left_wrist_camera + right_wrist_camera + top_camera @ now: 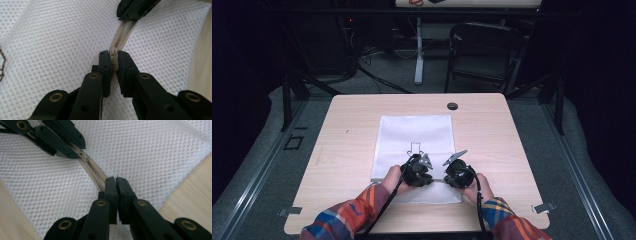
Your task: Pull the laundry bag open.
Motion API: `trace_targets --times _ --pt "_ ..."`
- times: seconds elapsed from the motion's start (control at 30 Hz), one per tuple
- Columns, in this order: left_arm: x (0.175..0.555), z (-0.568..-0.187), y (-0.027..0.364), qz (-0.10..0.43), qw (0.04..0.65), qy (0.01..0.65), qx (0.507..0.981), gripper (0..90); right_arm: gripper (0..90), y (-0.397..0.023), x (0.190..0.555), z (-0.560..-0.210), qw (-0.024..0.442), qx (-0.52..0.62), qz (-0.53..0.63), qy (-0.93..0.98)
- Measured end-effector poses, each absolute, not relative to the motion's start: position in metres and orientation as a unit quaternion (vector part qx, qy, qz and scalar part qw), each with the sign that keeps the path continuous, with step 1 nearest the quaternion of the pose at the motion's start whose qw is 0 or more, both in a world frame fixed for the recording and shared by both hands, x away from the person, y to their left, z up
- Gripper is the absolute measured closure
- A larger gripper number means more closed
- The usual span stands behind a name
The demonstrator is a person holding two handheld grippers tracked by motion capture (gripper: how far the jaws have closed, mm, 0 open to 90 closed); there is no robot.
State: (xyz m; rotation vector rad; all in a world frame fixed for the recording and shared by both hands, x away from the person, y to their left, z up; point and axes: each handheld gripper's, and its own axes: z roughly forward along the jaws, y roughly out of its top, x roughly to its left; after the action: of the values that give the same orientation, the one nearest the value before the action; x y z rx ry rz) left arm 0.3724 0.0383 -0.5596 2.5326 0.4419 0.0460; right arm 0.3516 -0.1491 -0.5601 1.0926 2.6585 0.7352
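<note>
Mesh bag (414, 132) lies flat; left gripper (113, 60) pinches its zipper pull (114, 55), right gripper (115, 182) clamps the zipper (93, 171).

A light wooden table (492, 135) is carrying a white mesh zipper bag (414, 135), which is lying flat across its middle.

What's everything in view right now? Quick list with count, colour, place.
mesh bag: 1, white, flat on the table's middle, near edge toward the person
zipper: 1, beige, runs along the bag's near part, both grippers clamped on it
table: 1, light wood, centre of the high view
cable hole cap: 1, dark, far side of the tabletop
chair: 1, black, on the floor beyond the table
left gripper: 1, black, shut on the zipper at its slider
right gripper: 1, black, shut on the zipper's end
sleeves: 2, plaid orange and blue, bottom edge
</note>
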Motion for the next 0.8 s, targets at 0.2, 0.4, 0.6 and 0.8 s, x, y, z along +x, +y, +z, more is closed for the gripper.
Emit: trace_targets --times 0.2,0.4,0.6,0.8 --pt "0.373 -0.558 0.042 0.014 0.277 0.166 0.946 81.9 88.3 -0.149 0.352 -0.56 0.087 0.366 0.244 0.894" --pt "0.374 -0.557 0.05 0.013 0.275 0.173 0.946 81.9 88.3 -0.153 0.354 -0.559 0.093 0.368 0.234 0.895" --pt "0.374 -0.555 0.057 0.012 0.271 0.177 0.946 81.9 88.3 -0.154 0.355 -0.559 0.091 0.367 0.236 0.895" --pt "0.374 -0.554 0.064 0.01 0.268 0.183 0.946 81.8 88.3 -0.154 0.354 -0.559 0.092 0.371 0.24 0.892"
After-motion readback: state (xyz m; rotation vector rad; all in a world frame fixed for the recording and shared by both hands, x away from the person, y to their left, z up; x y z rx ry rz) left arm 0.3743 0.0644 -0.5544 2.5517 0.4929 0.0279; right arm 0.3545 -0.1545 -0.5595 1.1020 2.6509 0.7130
